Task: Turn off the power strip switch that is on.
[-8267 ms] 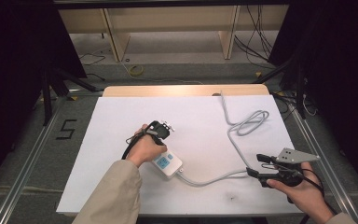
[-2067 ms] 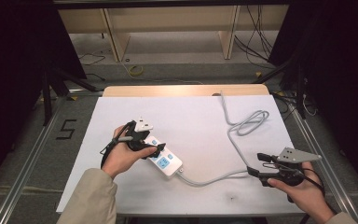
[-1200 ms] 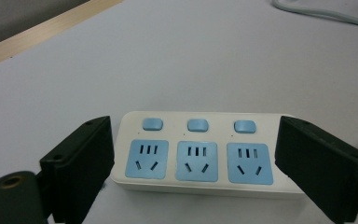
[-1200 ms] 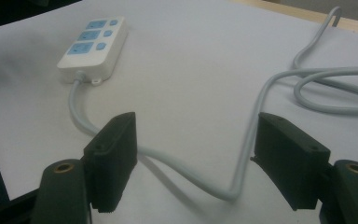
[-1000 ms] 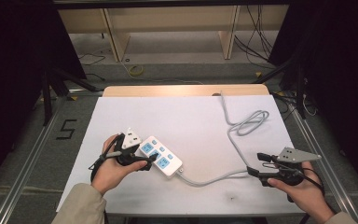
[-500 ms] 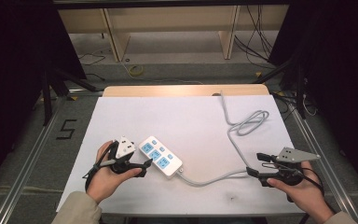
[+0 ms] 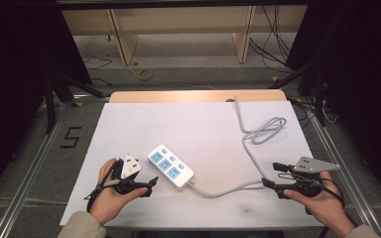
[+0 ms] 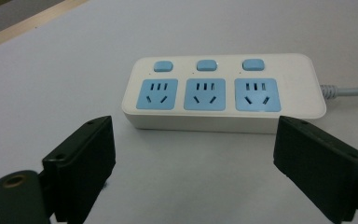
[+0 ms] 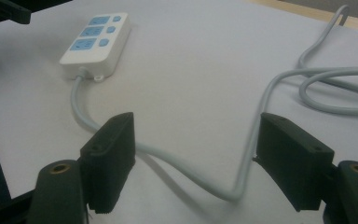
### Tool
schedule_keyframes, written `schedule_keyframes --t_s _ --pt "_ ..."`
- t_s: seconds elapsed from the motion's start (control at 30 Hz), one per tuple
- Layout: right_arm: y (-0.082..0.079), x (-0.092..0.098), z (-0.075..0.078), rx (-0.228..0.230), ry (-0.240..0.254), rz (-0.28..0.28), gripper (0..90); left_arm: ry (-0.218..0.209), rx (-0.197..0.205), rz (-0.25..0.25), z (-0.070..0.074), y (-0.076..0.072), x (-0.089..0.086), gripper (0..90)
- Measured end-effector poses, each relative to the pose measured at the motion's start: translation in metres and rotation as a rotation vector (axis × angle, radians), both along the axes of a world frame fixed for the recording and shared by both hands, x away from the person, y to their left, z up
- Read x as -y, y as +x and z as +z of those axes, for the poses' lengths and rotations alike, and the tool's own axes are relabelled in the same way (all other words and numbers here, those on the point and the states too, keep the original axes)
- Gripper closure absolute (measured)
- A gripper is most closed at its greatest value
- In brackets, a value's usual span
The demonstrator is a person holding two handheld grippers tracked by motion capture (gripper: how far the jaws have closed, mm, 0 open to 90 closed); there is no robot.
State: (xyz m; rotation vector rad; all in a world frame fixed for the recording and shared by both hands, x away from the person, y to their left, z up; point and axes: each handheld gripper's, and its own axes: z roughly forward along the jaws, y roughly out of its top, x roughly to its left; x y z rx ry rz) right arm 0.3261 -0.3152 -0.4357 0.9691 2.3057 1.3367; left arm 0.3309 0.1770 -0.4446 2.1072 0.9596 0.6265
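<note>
Left fingers: both black pads (image 8: 81, 170) stand wide apart with nothing between them, low over the sheet and aimed at the long side of the power strip (image 8: 223, 93).
Right fingers: pads (image 9: 109, 158) also spread wide; the grey cable (image 9: 186, 170) runs across the gap between them, lying on the sheet, neither pad pressing on it.
Power strip: white, with three blue sockets and three blue buttons, lying flat and slanted on the white sheet (image 7: 203, 129), left of middle in the high view (image 7: 171, 166). It sits just in front of the left gripper (image 7: 149, 184), apart from it.
Cable: leaves the strip's end nearest the person, curves along the sheet to the right gripper (image 7: 274, 175), then runs up the right side, makes a flat loop (image 7: 265, 131) and goes off the far edge of the table.
Left hand: (image 7: 111, 196) near the sheet's front left, holding its gripper level, jaws pointing right at the strip.
Right hand: (image 7: 320, 198) at the sheet's front right edge, gripper pointing left, its grey three-cornered plate on top.
Table: wooden strip (image 7: 193, 95) showing beyond the sheet's far edge.
Floor mark: a black "5" (image 7: 71, 137) to the left of the table.
</note>
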Motion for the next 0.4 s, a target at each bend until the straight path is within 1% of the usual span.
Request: schedule_keyframes --t_s 0.2,0.4 --pt "0.0007 0.0 -0.0001 0.001 0.001 0.003 28.8 0.004 -0.006 -0.005 -0.0033 0.0003 0.0017 12.4" --pt "0.0008 0.0003 0.0 0.001 0.003 0.002 28.7 0.004 -0.003 -0.01 -0.0042 0.0004 0.0037 12.5"
